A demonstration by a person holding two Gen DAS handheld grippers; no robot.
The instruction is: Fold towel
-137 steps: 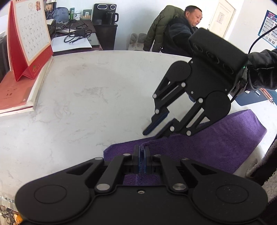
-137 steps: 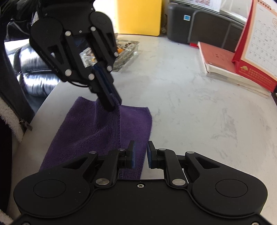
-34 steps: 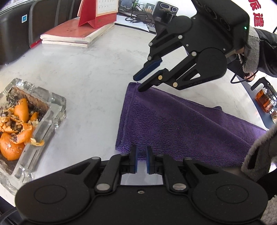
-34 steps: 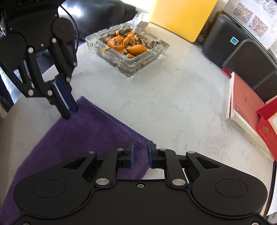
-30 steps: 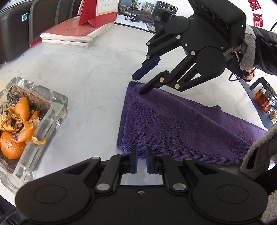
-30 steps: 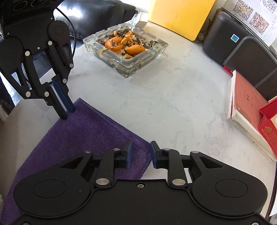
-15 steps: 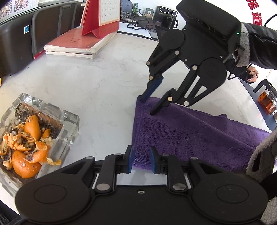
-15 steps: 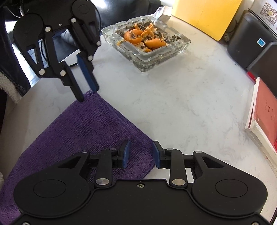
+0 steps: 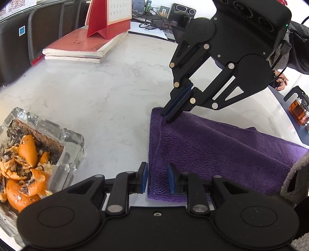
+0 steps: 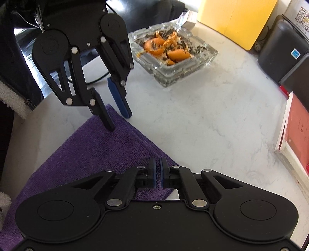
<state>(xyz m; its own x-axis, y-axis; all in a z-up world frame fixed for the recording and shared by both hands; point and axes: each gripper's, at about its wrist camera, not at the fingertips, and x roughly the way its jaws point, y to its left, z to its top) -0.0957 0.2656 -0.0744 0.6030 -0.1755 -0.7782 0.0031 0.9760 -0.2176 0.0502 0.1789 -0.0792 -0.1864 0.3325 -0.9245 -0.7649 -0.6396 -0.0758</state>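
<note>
A purple towel lies folded on the white marble table. At the towel's far left corner my right gripper is shut, pinching up a small ridge of cloth. In the right wrist view the same gripper has its blue pads closed on the towel edge. My left gripper is open and straddles the towel's near left corner, its pads clear of the cloth. The right wrist view shows the left gripper with one finger over the towel and one over bare table.
A glass ashtray full of orange peel stands left of the towel, also the ashtray. Red books and a desk calendar lie at the far left. A fleece-cuffed sleeve is at the right.
My right gripper came down onto the towel's far corner and shut on it. My left gripper's jaws spread wider and now sit astride the near corner.
</note>
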